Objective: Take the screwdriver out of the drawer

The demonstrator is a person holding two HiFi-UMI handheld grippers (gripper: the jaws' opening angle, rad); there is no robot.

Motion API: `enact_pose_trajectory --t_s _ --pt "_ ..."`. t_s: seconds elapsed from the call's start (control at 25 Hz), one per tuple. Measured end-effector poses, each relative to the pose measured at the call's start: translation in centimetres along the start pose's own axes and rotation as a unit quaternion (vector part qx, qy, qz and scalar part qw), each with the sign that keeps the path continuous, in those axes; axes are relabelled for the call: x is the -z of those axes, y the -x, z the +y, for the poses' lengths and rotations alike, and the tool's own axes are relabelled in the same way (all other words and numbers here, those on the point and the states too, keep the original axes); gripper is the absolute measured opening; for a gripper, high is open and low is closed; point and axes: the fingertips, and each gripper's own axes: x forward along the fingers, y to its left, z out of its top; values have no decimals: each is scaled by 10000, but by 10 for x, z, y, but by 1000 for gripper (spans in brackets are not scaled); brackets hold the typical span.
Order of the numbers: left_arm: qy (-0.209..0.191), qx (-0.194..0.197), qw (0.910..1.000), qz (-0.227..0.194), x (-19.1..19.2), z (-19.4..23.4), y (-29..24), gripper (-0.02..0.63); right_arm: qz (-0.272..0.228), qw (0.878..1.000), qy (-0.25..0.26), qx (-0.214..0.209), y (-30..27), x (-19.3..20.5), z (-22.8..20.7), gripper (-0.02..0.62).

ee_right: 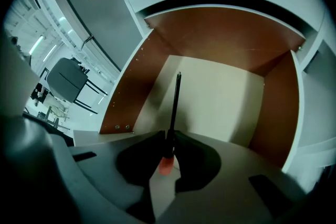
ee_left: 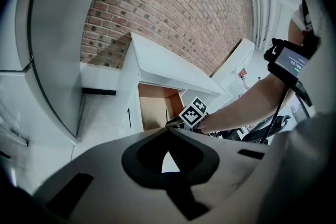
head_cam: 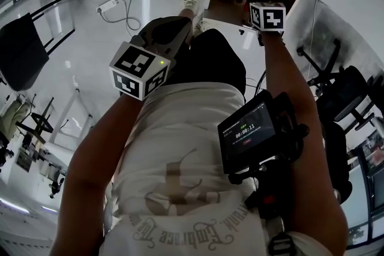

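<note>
right gripper: the right gripper has its fingers pinched on the screwdriver, so yeah, it's already got it
left gripper: the left gripper has its fingertips pressed together with nothing in there. It's hanging out to the left of the drawer, pointed at the cabinet front
where the screwdriver is: clamped in the right jaws, over the open drawer, with the far end reaching down toward the pale drawer floor
long axis: runs pretty much straight out from the fingers, along the way the gripper points, steeply down into the drawer. Can't tell if the tip touches the floor or just hovers above it
which hand is nearer: right one, no contest, since it's the one holding. The left is well apart from the drawer opening and not involved
what the next move hangs on: my guess is it's all about the shaft poking down inside the box. Pull back along that same line and it clears the brown side walls, swing sideways early and the tip could clip one
how it looks: thin black shaft, long and skinny, with a short orange-red end showing on the near side of the pinch. The fingers seem to bite right where black meets orange
how it'll handle: probably light, but that narrow a grip might let it pivot if the tip snags
progress: looks mostly done to me, just needs to come fully clear of the drawer
</note>
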Motion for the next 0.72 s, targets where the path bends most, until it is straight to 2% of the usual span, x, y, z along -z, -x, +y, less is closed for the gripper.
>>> enact_pose_trajectory --t_s 0.32,0.72 --pt "-250 71 9996 -90 5 -30 24 21 -419 9990 -63 132 46 3 13 69" --pt "-363 37 9993 -58 8 -14 17 21 -826 9959 -320 193 57 -2 12 69"
